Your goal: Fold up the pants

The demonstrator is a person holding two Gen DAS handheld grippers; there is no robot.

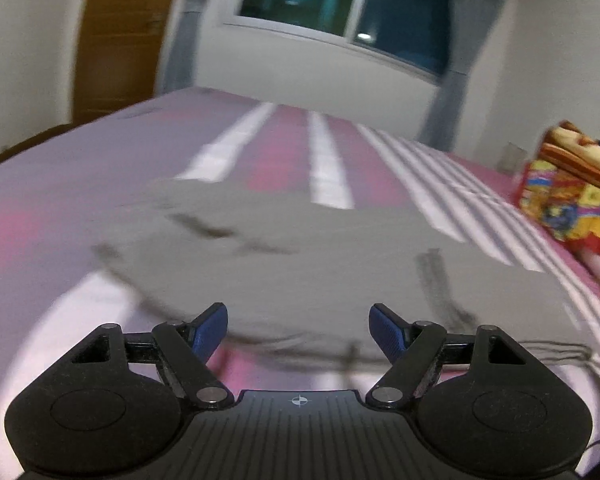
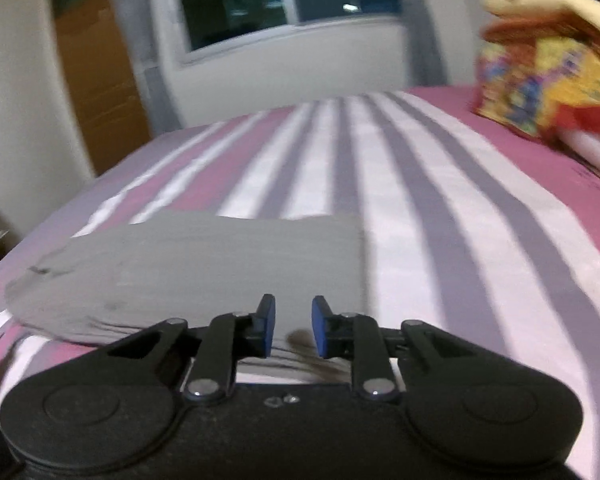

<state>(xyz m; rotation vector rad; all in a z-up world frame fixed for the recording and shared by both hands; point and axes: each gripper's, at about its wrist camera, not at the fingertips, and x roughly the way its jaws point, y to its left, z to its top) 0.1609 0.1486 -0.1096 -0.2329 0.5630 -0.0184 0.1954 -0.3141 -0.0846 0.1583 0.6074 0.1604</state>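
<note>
On the big bed with the pink, white and grey striped sheet (image 2: 440,240), the soft grey cloth pants (image 2: 204,264) are lying flat, looking light and floppy; grabbing an edge seems best. Both hand-held grippers are tilting down, holding nothing: left hand-held gripper (image 1: 299,330) wide, right hand-held gripper (image 2: 293,326) narrow.

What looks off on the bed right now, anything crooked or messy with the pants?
The gray pants lie folded in a compact block on the striped bedsheet. Their right edge is straight, but the left end is rounded and creased, so that side looks uneven. Both views are motion-blurred; nothing else stands out.
</note>
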